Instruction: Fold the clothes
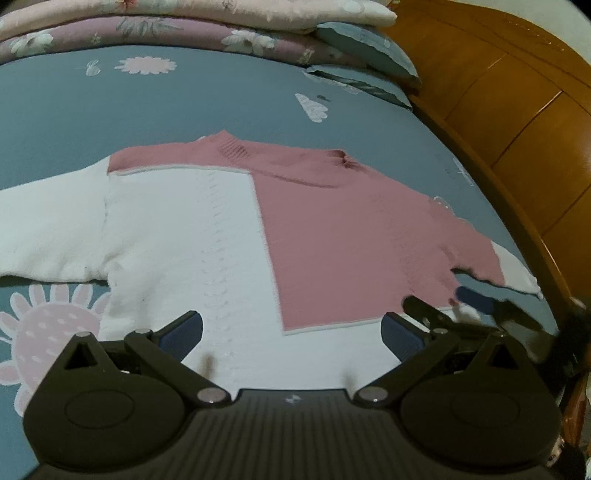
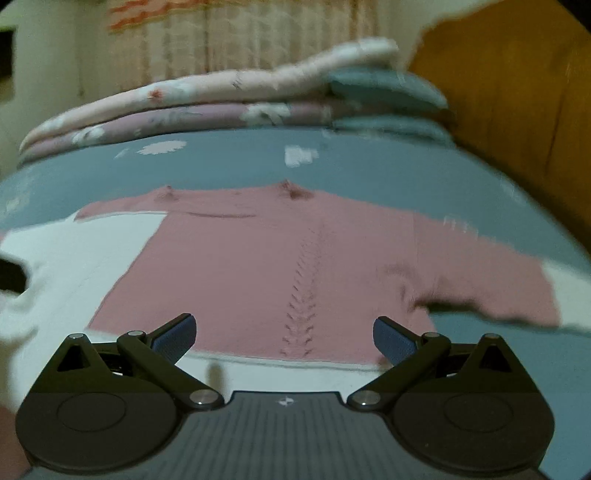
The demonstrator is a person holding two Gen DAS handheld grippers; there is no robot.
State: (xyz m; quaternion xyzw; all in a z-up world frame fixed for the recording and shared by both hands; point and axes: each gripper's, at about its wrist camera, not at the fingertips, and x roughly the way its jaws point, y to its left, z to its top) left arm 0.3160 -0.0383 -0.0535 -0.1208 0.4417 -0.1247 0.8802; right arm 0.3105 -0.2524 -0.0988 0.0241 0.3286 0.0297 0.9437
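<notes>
A pink and white sweater (image 1: 236,229) lies flat and face-up on a blue bed sheet (image 1: 110,107), spread crosswise to both grippers: collar at the far side, hem at the near side, sleeves running out left and right. So its long axis, sleeve tip to sleeve tip, runs across the view, and the hem is the edge nearest the jaws.

The left gripper (image 1: 291,332) hangs over the white half of the hem, its jaws wide apart and holding nothing. The right gripper (image 2: 284,334) hangs over the pink half of the hem, near the knitted rib down that panel, jaws equally wide and empty; in the left wrist view it shows blurred at the lower right corner of the sweater. Each gripper is therefore nearer its own sleeve: the left to the white sleeve (image 1: 48,236), the right to the pink sleeve (image 2: 491,280) with its white cuff (image 2: 569,284). A likely first fold is to bring a sleeve in over the body, though that is only a guess.

The sheet is soft, printed with pale flowers, and looks smooth around the sweater. Beyond the collar, folded quilts (image 1: 147,33) and pillows (image 1: 365,48) are stacked, well apart from the sweater. A wooden headboard (image 1: 517,110) runs along the right side, close by the cuff. A curtain (image 2: 243,37) hangs behind the bed
</notes>
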